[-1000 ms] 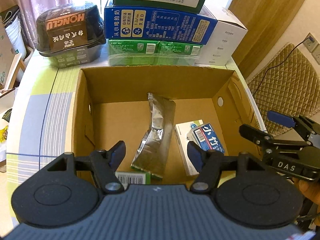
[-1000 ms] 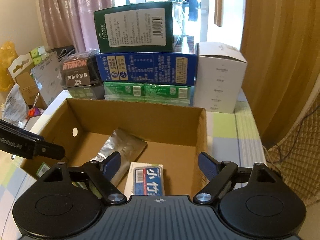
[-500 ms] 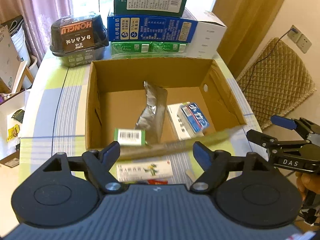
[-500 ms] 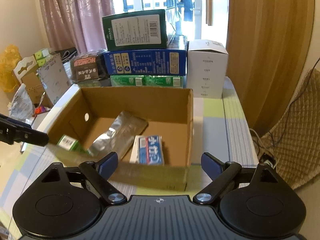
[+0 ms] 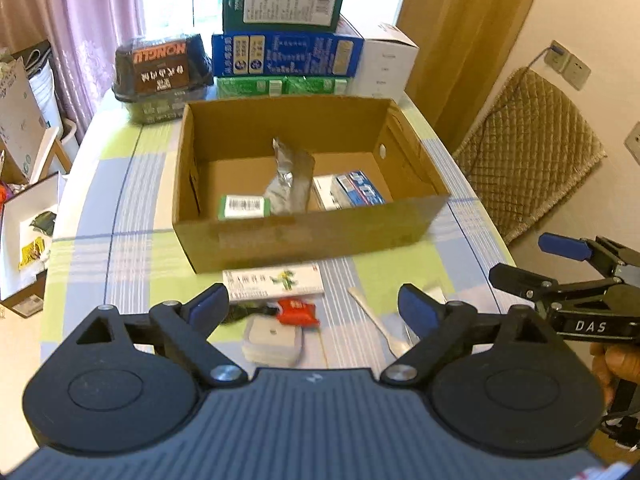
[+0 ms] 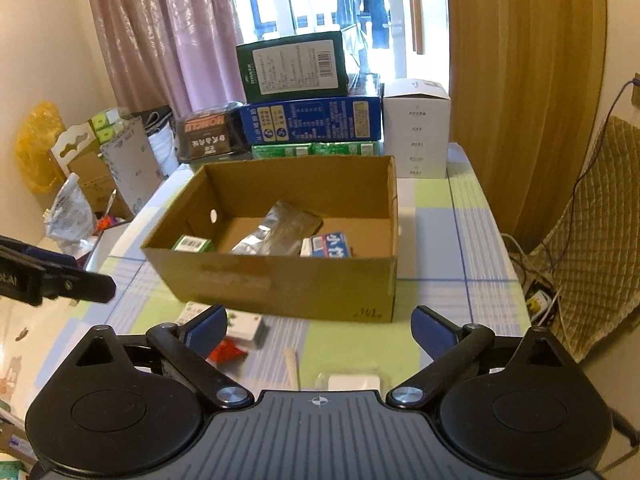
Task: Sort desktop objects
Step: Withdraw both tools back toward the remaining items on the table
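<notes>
I have both grippers raised over the near edge of the table (image 5: 132, 200), in front of the cardboard box (image 5: 304, 236). My left gripper (image 5: 314, 306) has its jaws spread wide with nothing between them, and my right gripper (image 6: 318, 326) is spread just as wide and also empty. In the left view the right gripper sits off to the right, beyond the table edge, with a hand (image 5: 614, 364) behind it.

Inside the box I see a small green box (image 5: 244, 206) with a barcode label at the left, a silver foil pouch (image 5: 290, 182) leaning in the middle, and a blue and white carton (image 5: 352, 194) at the right.

On the cloth just in front of the box lies a flat white medicine box (image 5: 276, 282) with a green plant print. Nearer to me are a red packet (image 5: 298, 312), a small clear square case (image 5: 272, 338) touching that packet, and a pale spoon (image 5: 376, 322) to the right of them.

Behind the box stands a stack of cartons (image 5: 286, 56), with a dark food tub (image 5: 162, 68) at its left and a white carton (image 5: 386, 66) at its right.
</notes>
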A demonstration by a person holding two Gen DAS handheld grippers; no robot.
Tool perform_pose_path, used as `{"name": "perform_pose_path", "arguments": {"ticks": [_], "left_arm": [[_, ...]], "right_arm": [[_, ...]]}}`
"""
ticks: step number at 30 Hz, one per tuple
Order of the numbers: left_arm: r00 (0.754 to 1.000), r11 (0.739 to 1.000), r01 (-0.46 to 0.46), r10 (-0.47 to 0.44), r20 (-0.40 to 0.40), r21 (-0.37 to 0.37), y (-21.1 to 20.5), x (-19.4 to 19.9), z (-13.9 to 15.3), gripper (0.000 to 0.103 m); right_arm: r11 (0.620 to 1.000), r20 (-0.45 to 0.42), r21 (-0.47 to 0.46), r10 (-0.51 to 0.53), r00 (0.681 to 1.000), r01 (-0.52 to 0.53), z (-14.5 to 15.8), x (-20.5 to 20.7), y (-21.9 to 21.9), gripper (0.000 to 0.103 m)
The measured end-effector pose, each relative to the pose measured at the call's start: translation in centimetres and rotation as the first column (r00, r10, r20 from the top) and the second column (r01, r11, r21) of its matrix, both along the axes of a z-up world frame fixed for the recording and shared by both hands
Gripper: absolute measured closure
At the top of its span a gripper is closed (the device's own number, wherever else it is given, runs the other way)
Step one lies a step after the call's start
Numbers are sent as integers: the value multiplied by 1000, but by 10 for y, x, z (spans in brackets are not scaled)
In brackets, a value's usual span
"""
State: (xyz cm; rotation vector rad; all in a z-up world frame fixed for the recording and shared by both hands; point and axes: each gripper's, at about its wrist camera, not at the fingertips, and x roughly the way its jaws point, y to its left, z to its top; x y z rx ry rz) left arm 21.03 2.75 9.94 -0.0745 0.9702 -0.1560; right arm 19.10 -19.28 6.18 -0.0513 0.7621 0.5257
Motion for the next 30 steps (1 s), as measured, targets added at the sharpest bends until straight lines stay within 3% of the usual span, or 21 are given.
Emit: {"name": "perform_pose_path", "arguments": {"ticks": [9,18,27,30], "left_arm": [[999,999,-11,10,39,35,6,-42,-11,8],[997,996,-52,47,57,77,42,-72,-29,2],[995,991,1,-15,101,137,35,-88,-56,2],[993,993,-3,-11,115,121,36,-87,-66,2]], "right_arm": [[999,-34,-3,-47,998,46,-21,-33,-26,4],[997,-78,-3,-77,994,77,-45,-57,-46,3],[997,-79,-43,-60,995,57,-73,-78,-40,3],[997,-80,-63,-47,996,42,-84,-81,-38,3]]}}
